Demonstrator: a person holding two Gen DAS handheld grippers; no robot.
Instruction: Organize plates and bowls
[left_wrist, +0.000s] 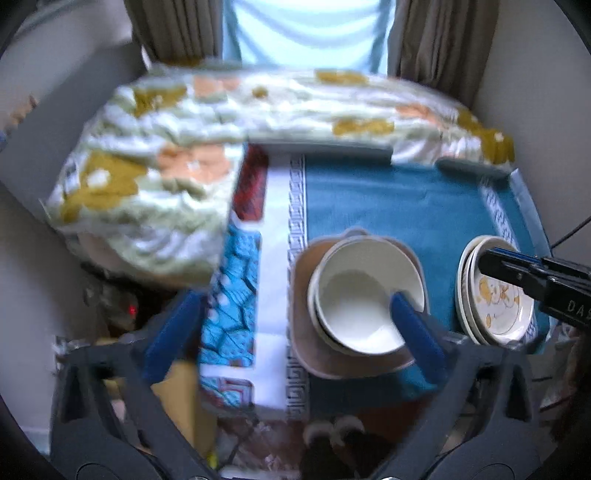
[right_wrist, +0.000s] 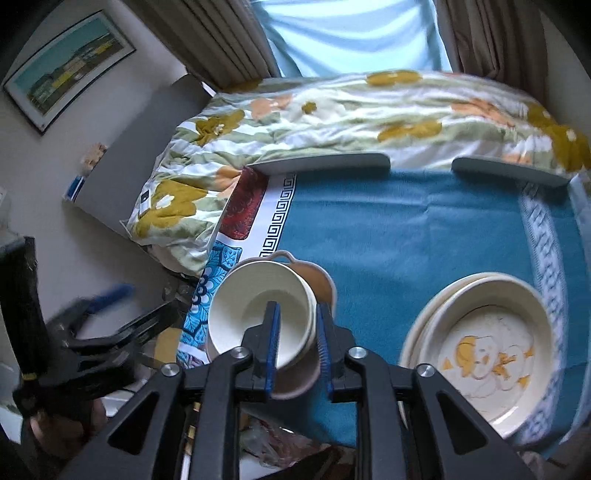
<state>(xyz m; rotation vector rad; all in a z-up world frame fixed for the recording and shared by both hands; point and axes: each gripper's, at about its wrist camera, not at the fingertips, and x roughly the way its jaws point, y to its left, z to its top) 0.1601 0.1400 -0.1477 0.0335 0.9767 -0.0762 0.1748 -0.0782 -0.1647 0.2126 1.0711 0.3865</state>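
The right gripper (right_wrist: 297, 345) is clenched on the near rim of a stack of cream ceramic bowls (right_wrist: 258, 310): one blue-padded finger sits inside the top bowl, the other outside its wall. The stack rests in a shallow beige dish with a small loop handle (right_wrist: 317, 280), which lies on a teal blanket with a white Greek-key border (right_wrist: 406, 229).

The left gripper (left_wrist: 295, 332) is spread wide and holds nothing. Its right finger (left_wrist: 413, 332) reaches over the near edge of the same bowls (left_wrist: 365, 291), though whether it touches them cannot be told; its left finger (left_wrist: 173, 332) hangs off the blanket's edge, over floor clutter.

To the right of the right gripper, close by, sits a stack of cream plates whose top one carries a yellow cartoon figure (right_wrist: 484, 350). In the left wrist view the right gripper's black body (left_wrist: 535, 277) overhangs that stack (left_wrist: 498, 295), and the white letters "DA" show on it before the frame cuts them off.

Ahead of both grippers, past the blanket, lie two grey curved bars (right_wrist: 325, 162) and a crumpled quilt with mustard and peach flowers (right_wrist: 332, 110). A framed landscape picture (right_wrist: 70, 70) hangs on the wall far to the left.
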